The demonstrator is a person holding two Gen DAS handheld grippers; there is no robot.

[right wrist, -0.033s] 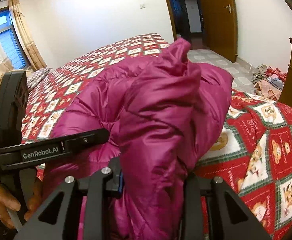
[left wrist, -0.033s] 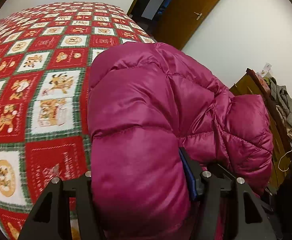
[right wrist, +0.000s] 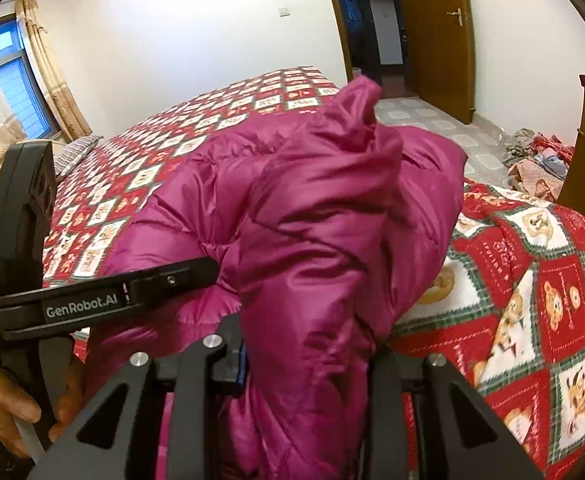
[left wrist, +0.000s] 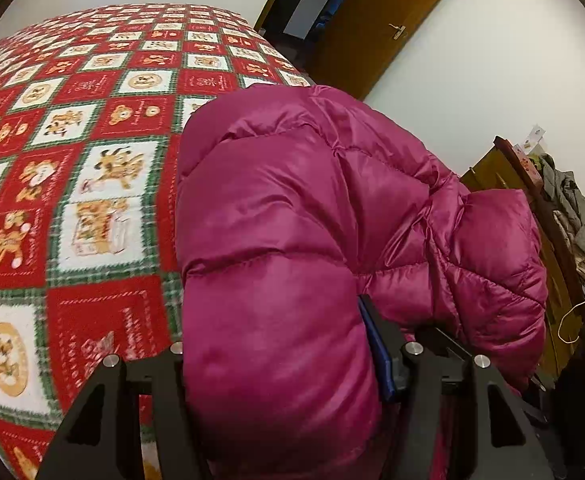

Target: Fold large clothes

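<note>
Bulging between the fingers of both hand-held grippers, a magenta puffer jacket (left wrist: 292,248) is bunched up above a bed covered by a red, white and green patchwork blanket (left wrist: 84,184). The left gripper (left wrist: 280,364) pinches one thick padded fold. The right gripper (right wrist: 308,364) clamps another fold, with the jacket's far end resting on the blanket.

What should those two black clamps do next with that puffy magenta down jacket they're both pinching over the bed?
Probably lower it onto the red patchwork bedspread and spread it flat. The left gripper and right gripper each clamp a thick bunch of the puffy magenta down jacket, which is crumpled, so no clean fold line shows.
</note>
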